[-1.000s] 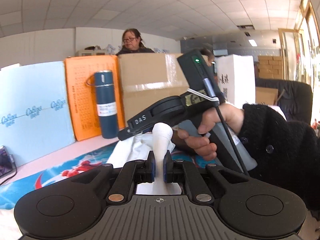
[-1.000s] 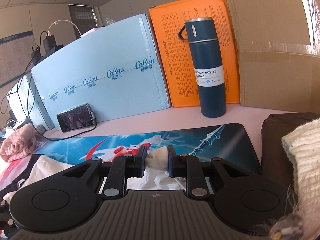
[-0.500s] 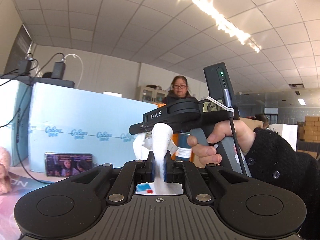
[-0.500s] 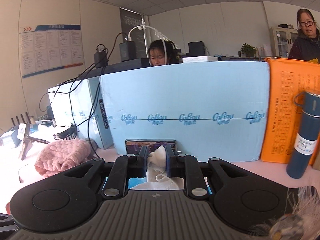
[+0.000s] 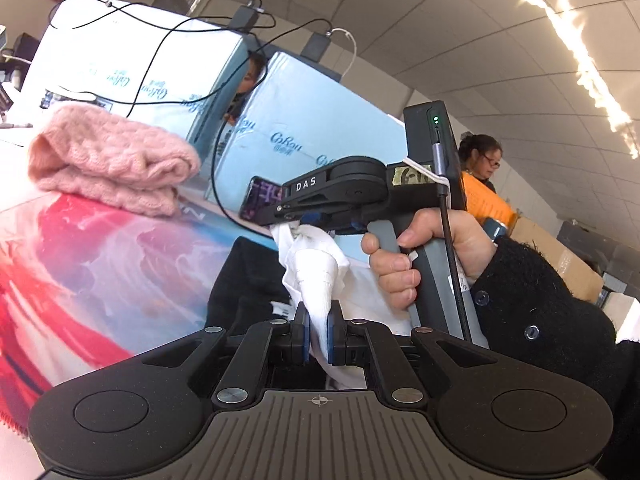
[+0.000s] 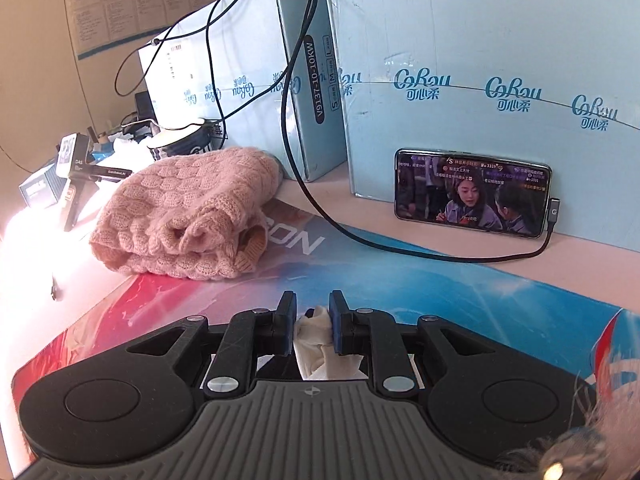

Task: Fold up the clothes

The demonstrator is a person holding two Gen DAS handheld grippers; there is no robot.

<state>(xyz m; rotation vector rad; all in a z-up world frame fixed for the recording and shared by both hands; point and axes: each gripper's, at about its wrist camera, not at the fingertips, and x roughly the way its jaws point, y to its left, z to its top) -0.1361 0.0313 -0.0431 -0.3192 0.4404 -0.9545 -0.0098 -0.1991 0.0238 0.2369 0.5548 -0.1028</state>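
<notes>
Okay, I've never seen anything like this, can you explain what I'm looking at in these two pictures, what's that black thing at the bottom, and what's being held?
No robot here: a person holds a two-finger gripper in each hand, with a fisheye camera on each looking forward along its fingers. The black shape at the bottom is that gripper's own body.

In the left camera's picture, the left gripper pinches a white garment; beyond it you see the person's hand holding the right gripper, clamped on the same cloth.

The right camera's picture shows the right gripper from behind, white fabric between its fingers. On the printed mat lies a folded pink sweater; a phone playing video leans against a light blue box.
</notes>
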